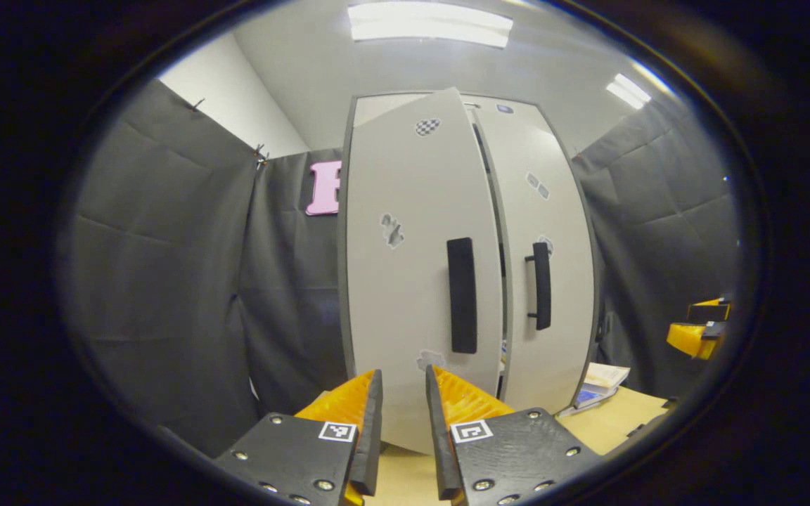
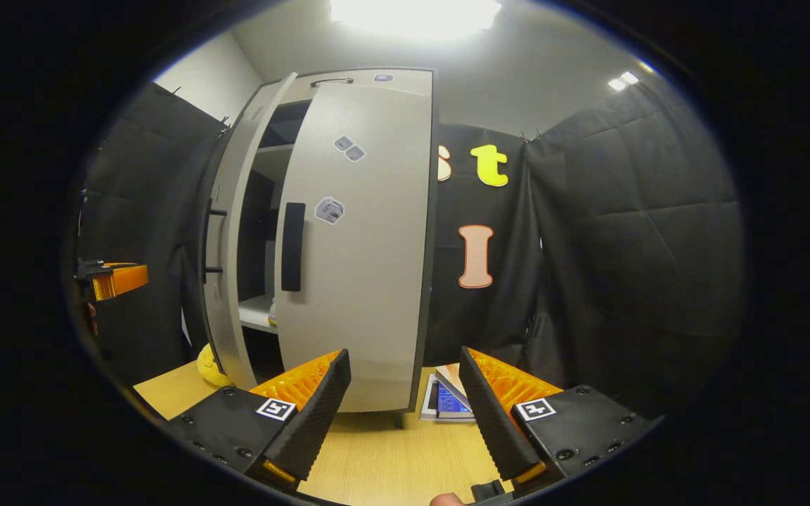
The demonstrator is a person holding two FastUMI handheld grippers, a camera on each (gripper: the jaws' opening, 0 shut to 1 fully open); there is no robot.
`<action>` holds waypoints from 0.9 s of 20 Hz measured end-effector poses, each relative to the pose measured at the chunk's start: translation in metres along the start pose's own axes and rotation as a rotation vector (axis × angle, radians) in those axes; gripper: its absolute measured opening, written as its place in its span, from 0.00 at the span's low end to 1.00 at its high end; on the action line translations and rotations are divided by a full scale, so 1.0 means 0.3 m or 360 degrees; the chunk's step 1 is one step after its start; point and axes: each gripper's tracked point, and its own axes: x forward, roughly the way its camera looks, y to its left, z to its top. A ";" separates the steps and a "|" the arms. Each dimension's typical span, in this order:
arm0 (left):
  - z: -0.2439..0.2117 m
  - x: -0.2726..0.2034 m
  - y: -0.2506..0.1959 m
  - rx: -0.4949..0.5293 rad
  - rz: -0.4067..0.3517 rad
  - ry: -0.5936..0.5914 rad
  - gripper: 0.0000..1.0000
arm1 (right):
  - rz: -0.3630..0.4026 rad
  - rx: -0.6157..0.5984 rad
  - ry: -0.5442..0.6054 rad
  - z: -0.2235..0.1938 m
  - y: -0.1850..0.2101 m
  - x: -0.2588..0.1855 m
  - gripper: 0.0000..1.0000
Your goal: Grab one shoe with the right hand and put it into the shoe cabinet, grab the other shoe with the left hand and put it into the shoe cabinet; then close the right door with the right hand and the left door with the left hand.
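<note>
shoe cabinet [image 1: 447,281], doors ajar, stickers unreadable

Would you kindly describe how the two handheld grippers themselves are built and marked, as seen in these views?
The left gripper has two wedge-shaped fingers with ribbed faces, each on a black plate with silver screws and a small square black-and-white marker. The right gripper is built the same: ribbed wedge fingers, textured inner pads, black screwed plates, one square marker each. No cables are visible.

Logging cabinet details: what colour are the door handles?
Black door handles, clearest in the left gripper view.
</note>
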 end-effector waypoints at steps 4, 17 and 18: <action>0.011 -0.086 0.093 -0.0005 0.0075 -0.0016 0.35 | 0.0019 0.0000 -0.0040 0.035 0.046 -0.050 0.98; 0.017 -0.305 0.204 0.0032 0.0146 -0.0030 0.33 | -0.0006 -0.0016 -0.0081 0.073 0.086 -0.184 0.98; 0.010 -0.317 0.206 0.0026 0.0147 -0.0023 0.33 | -0.0007 -0.0015 -0.0082 0.076 0.085 -0.190 0.98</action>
